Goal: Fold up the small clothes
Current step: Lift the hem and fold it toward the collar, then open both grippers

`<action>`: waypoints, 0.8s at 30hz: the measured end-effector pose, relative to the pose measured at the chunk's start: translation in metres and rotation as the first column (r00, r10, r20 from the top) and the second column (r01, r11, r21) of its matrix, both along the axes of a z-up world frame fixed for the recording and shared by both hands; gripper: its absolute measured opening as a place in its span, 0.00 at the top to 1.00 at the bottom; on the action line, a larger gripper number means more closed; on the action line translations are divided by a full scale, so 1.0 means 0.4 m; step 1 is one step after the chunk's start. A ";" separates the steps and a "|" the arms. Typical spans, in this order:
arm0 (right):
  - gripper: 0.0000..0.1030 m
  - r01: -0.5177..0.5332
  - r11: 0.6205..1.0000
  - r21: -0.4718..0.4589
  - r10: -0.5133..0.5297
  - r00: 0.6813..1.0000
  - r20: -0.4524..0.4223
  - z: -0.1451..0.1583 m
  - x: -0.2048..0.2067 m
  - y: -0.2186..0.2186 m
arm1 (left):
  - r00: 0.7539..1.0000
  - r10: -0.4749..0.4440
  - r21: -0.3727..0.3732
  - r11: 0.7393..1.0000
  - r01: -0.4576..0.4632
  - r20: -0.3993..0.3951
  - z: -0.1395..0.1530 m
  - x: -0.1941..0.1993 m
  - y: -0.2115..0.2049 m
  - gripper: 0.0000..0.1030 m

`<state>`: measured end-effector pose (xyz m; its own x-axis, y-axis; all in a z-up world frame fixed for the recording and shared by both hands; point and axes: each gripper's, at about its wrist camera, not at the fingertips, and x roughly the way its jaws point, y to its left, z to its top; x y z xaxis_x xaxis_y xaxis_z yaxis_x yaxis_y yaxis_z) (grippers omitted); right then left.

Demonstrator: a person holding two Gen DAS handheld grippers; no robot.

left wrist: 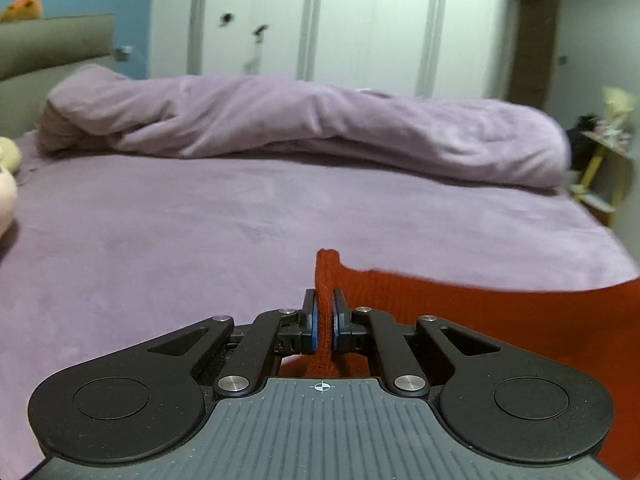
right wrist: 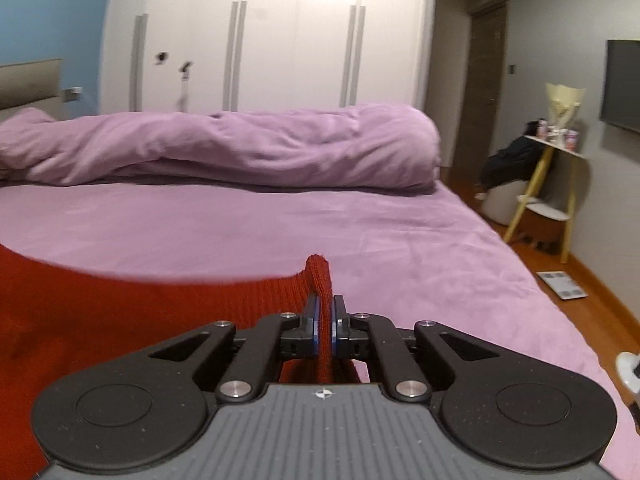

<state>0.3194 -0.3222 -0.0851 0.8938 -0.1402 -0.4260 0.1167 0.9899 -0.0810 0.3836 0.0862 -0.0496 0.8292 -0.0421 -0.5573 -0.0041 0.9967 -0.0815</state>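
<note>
A red knitted garment is stretched between my two grippers above a purple bed sheet. My left gripper is shut on the garment's left corner, which sticks up between the blue pads. The cloth runs off to the right in this view. My right gripper is shut on the garment's right corner, and the red garment spreads to the left in the right wrist view. The lower part of the garment is hidden below both grippers.
A rolled purple duvet lies across the far side of the bed, also in the right wrist view. Plush toys sit at the left edge. A white wardrobe stands behind. A side table and a floor scale are right of the bed.
</note>
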 end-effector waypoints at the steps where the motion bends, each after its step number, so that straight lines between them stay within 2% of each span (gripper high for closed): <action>1: 0.96 0.025 1.000 0.011 -0.025 1.000 0.000 -0.012 0.022 -0.001 | 0.999 0.025 0.012 1.000 -0.025 -0.022 -0.015 0.021 -0.012 0.89; 2: 0.95 0.039 0.999 0.023 -0.039 0.999 -0.007 -0.023 0.041 -0.001 | 0.997 0.057 0.035 0.998 -0.055 -0.059 -0.031 0.041 -0.023 0.84; 3: 0.95 0.065 0.998 0.021 -0.065 0.998 -0.023 -0.036 0.059 0.002 | 0.992 0.085 0.054 0.995 -0.080 -0.097 -0.046 0.054 -0.031 0.83; 5: 0.94 0.136 0.991 -0.004 -0.136 0.989 -0.050 -0.053 0.079 0.013 | 0.990 0.099 0.034 0.995 -0.096 -0.100 -0.052 0.039 -0.040 0.76; 6: 0.91 0.137 0.990 0.018 -0.137 0.990 -0.040 -0.056 0.069 0.018 | 0.995 0.059 -0.013 0.998 -0.061 -0.075 -0.053 0.017 -0.046 0.61; 8: 0.90 0.032 0.997 0.065 -0.031 0.999 -0.012 -0.063 0.041 0.060 | 0.998 -0.009 -0.070 0.998 0.006 -0.055 -0.064 -0.003 -0.077 0.49; 9: 0.90 -0.058 0.996 0.062 0.059 0.998 -0.013 -0.072 0.033 0.100 | 0.998 -0.032 -0.062 0.998 0.028 -0.050 -0.073 -0.004 -0.099 0.50; 11: 0.90 -0.244 0.969 0.040 0.245 0.969 -0.039 -0.098 0.022 0.203 | 0.996 -0.055 0.006 0.998 0.055 -0.073 -0.103 0.008 -0.149 0.50; 13: 0.90 -0.369 0.929 0.041 0.371 0.926 -0.073 -0.131 0.019 0.276 | 0.993 -0.054 0.060 0.996 0.061 -0.104 -0.138 0.022 -0.178 0.49; 14: 0.90 -0.399 0.916 0.025 0.400 0.912 -0.095 -0.147 0.024 0.297 | 0.992 -0.042 0.097 0.994 0.054 -0.120 -0.157 0.032 -0.181 0.48; 15: 0.90 -0.400 0.916 -0.018 0.396 0.911 -0.120 -0.167 0.027 0.309 | 0.991 -0.028 0.124 0.991 0.044 -0.128 -0.170 0.040 -0.173 0.48; 17: 0.90 -0.349 0.933 -0.087 0.337 0.932 -0.131 -0.195 0.035 0.276 | 0.992 0.013 0.154 0.988 0.006 -0.123 -0.187 0.048 -0.141 0.47; 21: 0.91 -0.122 0.993 -0.013 0.120 0.988 -0.094 -0.194 0.042 0.063 | 0.989 0.086 0.042 0.996 -0.082 -0.117 -0.198 0.044 -0.023 0.43; 23: 0.91 -0.010 1.000 0.000 0.010 0.996 -0.086 -0.191 0.033 -0.027 | 0.979 0.150 0.021 0.989 -0.149 -0.136 -0.204 0.037 0.022 0.43; 24: 0.82 0.046 0.999 -0.018 -0.047 0.994 -0.099 -0.196 0.030 -0.062 | 0.971 0.177 -0.006 0.984 -0.181 -0.160 -0.208 0.037 0.049 0.43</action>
